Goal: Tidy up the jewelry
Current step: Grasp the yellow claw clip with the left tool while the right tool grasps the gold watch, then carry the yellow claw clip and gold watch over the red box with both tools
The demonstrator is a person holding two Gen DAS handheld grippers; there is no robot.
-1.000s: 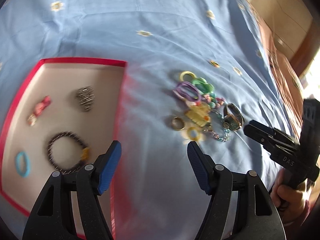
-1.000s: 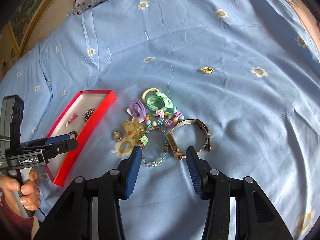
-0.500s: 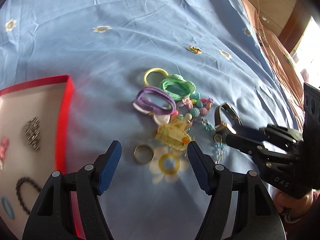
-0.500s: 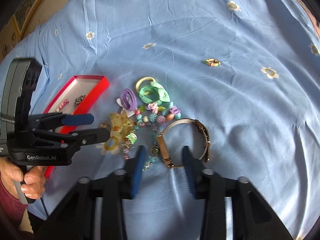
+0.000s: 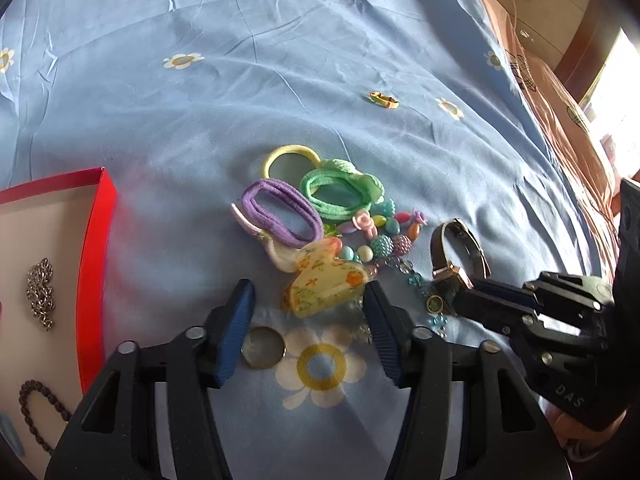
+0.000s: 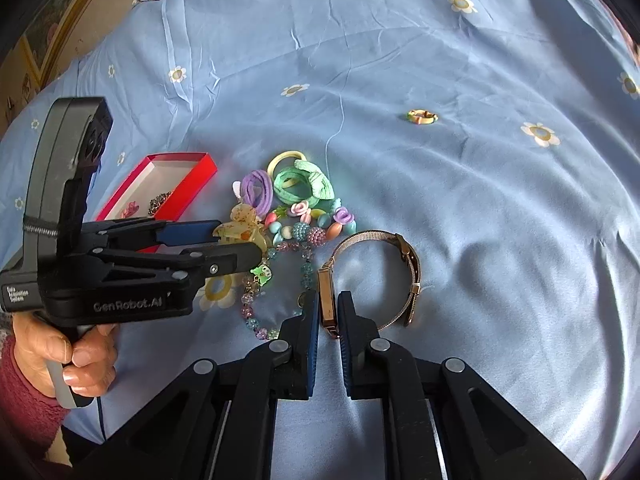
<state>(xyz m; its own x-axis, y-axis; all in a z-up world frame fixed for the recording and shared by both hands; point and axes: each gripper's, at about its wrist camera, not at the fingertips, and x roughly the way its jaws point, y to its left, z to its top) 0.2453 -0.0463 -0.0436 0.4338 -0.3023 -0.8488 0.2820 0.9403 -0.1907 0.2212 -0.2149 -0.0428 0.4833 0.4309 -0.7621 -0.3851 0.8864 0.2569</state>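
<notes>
1. Left wrist view: the left claw (image 5: 308,320) stands part open and its jaws have just been closing. The yellow hair clip (image 5: 326,286) lies between the blue pads, but they do not press on it. A gold ring (image 5: 263,347) lies on the sheet just inside the left pad. Beyond the clip sits a heap of hair ties: purple (image 5: 284,212), green (image 5: 340,192) and yellow (image 5: 290,156).
2. Also in this view, the red tray (image 5: 94,264) lies at the left and already holds a chain and a dark bead bracelet. A small ring (image 5: 383,100) lies well apart, further up the sheet.
3. Right wrist view: the right claw (image 6: 329,312) has just closed onto the rectangular case of the wristwatch (image 6: 326,300), with both pads on it. The mesh band (image 6: 400,248) loops out to the right, lying on the bed.
4. Handling, as I judge it: the watch case is stiff and smooth, so a grip across its flat sides suits it, while the band will dangle. The clip is light, hard plastic. The bead bracelet (image 6: 304,236) beside the watch may snag when it lifts.
5. The surface is a soft, creased blue bedsheet (image 6: 480,200) with a daisy print, and it gives under pressure. Daylight comes in from one side.
</notes>
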